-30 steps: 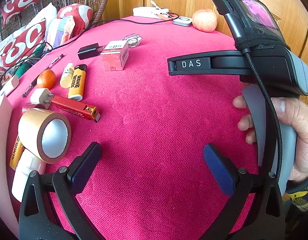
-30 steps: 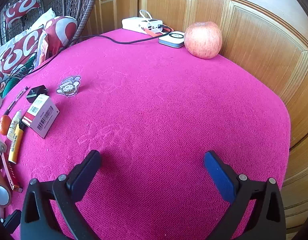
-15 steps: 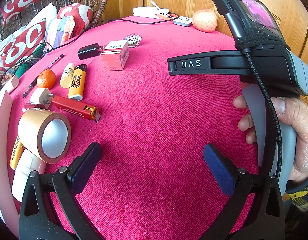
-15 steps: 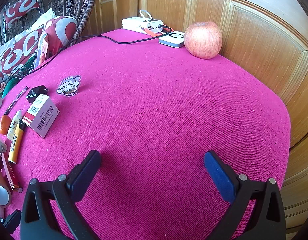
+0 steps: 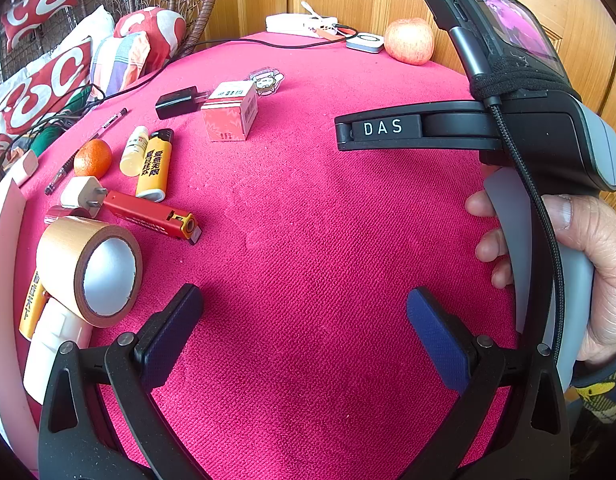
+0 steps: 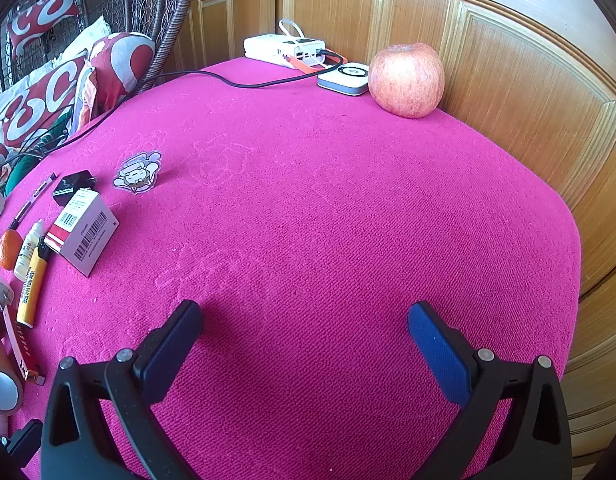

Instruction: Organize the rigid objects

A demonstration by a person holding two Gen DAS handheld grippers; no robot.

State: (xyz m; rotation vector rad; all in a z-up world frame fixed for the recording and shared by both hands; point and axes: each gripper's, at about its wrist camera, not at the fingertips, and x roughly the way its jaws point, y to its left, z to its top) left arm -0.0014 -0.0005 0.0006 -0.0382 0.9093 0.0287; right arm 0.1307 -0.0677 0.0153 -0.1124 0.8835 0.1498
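Observation:
On the pink cloth, the left wrist view shows a roll of brown tape (image 5: 94, 270), a red utility knife (image 5: 154, 220), a yellow lighter (image 5: 155, 166), a small bottle (image 5: 134, 151), an orange (image 5: 92, 158), a white plug (image 5: 84, 196), a black charger (image 5: 176, 102) and a red-white box (image 5: 230, 116). My left gripper (image 5: 302, 326) is open and empty above bare cloth, right of the tape. My right gripper (image 6: 304, 338) is open and empty over the cloth; its body (image 5: 507, 132) shows in the left wrist view. The box (image 6: 84, 230) lies to its far left.
An apple (image 6: 405, 80), a white puck (image 6: 345, 78) and a white power bank (image 6: 284, 50) with a black cable sit at the table's far edge by wooden doors. A cartoon sticker (image 6: 138, 172) lies on the cloth. Cushions (image 5: 48, 84) and a wicker chair stand to the left.

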